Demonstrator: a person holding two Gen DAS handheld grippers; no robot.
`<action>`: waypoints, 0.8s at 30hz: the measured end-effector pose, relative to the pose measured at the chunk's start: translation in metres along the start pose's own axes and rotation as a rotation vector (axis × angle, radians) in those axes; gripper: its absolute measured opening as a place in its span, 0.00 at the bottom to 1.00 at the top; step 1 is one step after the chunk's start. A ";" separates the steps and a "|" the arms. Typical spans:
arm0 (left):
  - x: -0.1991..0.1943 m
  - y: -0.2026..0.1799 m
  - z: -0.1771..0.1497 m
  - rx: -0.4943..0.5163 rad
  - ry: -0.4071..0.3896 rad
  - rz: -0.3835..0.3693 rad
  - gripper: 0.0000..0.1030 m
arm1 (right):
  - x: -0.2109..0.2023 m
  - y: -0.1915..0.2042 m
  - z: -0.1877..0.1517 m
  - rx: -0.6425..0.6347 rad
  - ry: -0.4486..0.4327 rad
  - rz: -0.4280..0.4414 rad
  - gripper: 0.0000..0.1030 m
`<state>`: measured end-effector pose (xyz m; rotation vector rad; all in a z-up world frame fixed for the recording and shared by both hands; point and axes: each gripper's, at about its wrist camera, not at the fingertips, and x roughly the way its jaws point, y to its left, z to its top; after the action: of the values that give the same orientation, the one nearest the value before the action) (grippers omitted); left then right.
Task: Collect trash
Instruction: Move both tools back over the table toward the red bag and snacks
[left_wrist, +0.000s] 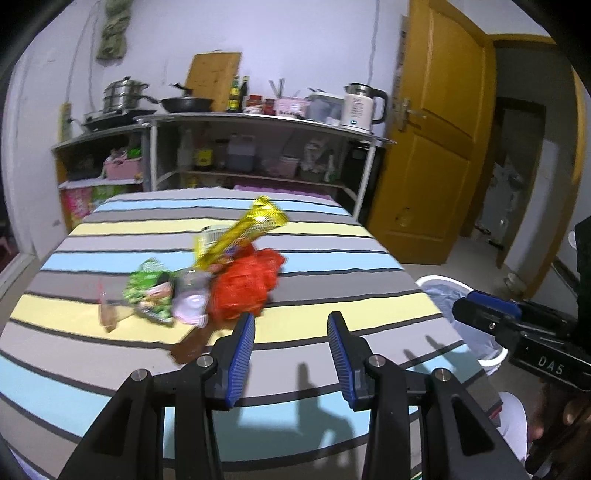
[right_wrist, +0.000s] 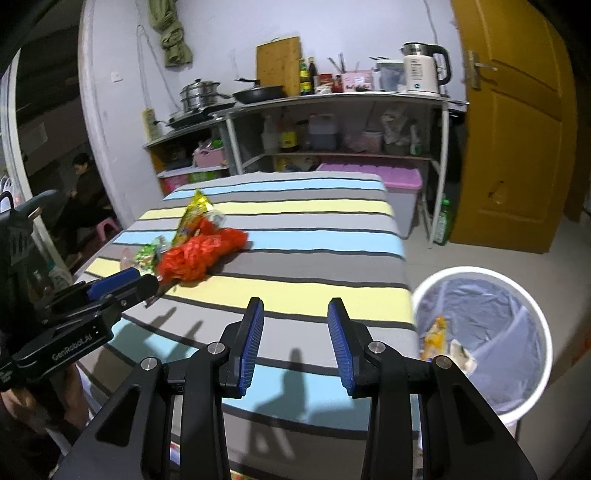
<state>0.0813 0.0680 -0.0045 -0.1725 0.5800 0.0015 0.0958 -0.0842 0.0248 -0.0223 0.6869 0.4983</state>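
Left gripper (left_wrist: 291, 325): jaws apart, nothing between them, over the striped table (left_wrist: 332, 236). Trash pile sits at its 11 o'clock, just beyond the left fingertip, no contact. Right gripper (right_wrist: 295, 310): also parted and empty; pile at its 10 o'clock, well apart. Bin (right_wrist: 537, 314) at its 3 o'clock, beside the table edge. Pile count: one red net bag (left_wrist: 243, 288), one gold wrapper (left_wrist: 243, 229), one green wrapper (left_wrist: 149, 291), one clear plastic piece (left_wrist: 190, 295); smaller scraps too blurred to count. One bin, lined, some scraps inside.

- My left gripper (left_wrist: 291, 325): black angular frame, ribbed blue pads, round silver screws.
- My right gripper (right_wrist: 295, 310) looked the same; its side bore white "DAS" lettering.
- The left body read "GenRobot.AI".
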 end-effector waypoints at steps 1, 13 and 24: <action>-0.002 0.008 0.000 -0.013 -0.003 0.012 0.39 | 0.002 0.004 0.001 -0.008 0.004 0.005 0.36; -0.008 0.060 -0.001 -0.066 -0.014 0.086 0.39 | 0.028 0.038 0.015 -0.062 0.030 0.082 0.36; -0.001 0.116 0.004 -0.128 -0.015 0.195 0.39 | 0.055 0.059 0.029 -0.089 0.047 0.122 0.36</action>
<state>0.0769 0.1831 -0.0189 -0.2395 0.5805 0.2295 0.1228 -0.0027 0.0219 -0.0758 0.7144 0.6473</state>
